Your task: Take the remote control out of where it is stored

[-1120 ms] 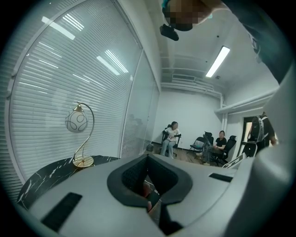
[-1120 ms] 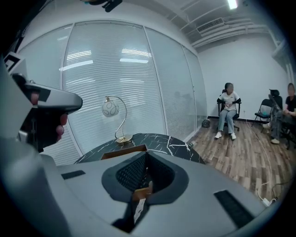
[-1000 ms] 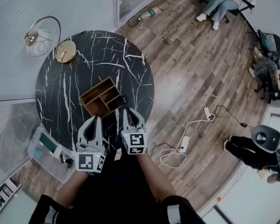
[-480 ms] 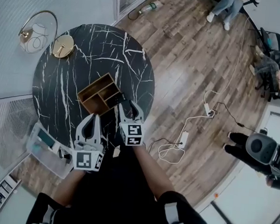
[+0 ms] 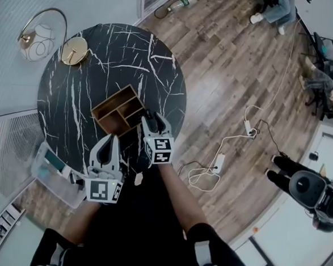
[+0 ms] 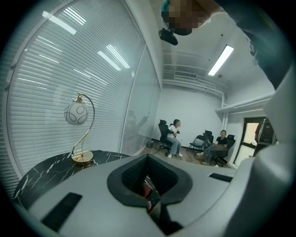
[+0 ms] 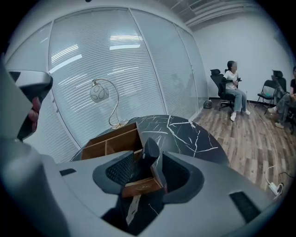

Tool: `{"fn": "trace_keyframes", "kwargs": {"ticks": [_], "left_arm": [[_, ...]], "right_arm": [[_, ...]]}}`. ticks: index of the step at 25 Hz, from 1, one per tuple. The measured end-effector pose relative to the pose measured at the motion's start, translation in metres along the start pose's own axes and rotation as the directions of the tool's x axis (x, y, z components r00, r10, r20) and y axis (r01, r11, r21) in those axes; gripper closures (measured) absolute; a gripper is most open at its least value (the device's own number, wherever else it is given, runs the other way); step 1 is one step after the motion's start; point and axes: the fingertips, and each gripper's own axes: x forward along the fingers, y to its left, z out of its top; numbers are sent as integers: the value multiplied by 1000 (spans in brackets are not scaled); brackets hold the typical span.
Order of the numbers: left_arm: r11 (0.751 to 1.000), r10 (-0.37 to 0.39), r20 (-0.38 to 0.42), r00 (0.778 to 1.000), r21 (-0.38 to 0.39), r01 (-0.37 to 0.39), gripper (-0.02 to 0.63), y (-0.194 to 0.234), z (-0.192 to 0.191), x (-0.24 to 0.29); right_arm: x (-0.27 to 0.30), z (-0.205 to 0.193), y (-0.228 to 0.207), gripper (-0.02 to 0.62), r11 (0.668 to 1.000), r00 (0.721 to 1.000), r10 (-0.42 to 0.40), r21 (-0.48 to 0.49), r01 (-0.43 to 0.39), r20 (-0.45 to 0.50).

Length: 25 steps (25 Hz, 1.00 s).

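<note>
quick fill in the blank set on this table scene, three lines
1. The black marble table is ___ in shape.
2. The remote control stands in the ___ organizer.
3. The lamp on the table has a ___ base.
Missing words: round; wooden; gold

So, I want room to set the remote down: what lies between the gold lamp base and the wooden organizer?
Nothing: in the head view, only bare black marble tabletop separates the lamp base from the wooden organizer.
</note>
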Motion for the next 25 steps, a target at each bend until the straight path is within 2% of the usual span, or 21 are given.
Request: {"fn": "trace_keyframes", "kwargs": {"ticks": [5, 10, 16, 21, 25], "left_arm": [[1000, 7, -18, 1000, -10, -8, 598, 1, -4, 3], [1000, 0, -24, 1000, 1, 0, 598, 2, -6, 3], [1000, -1, -17, 1000, 18, 1, 598, 5, -4, 5], [1000, 12, -10, 1000, -10, -12, 598, 8, -2, 4], [1000, 10, -10, 1000, 6, -10, 598, 11, -2, 1]], "right_arm": [[12, -6, 4, 422, 999, 999, 44, 33, -43, -19], [12, -1, 4, 446, 999, 999, 32, 24, -32, 1], [11, 2, 10, 462, 998, 998, 57, 28, -58, 13], [5, 3, 22, 480, 997, 997, 73, -21, -72, 9], [2, 7, 34, 491, 995, 997, 81, -64, -79, 16]]}}
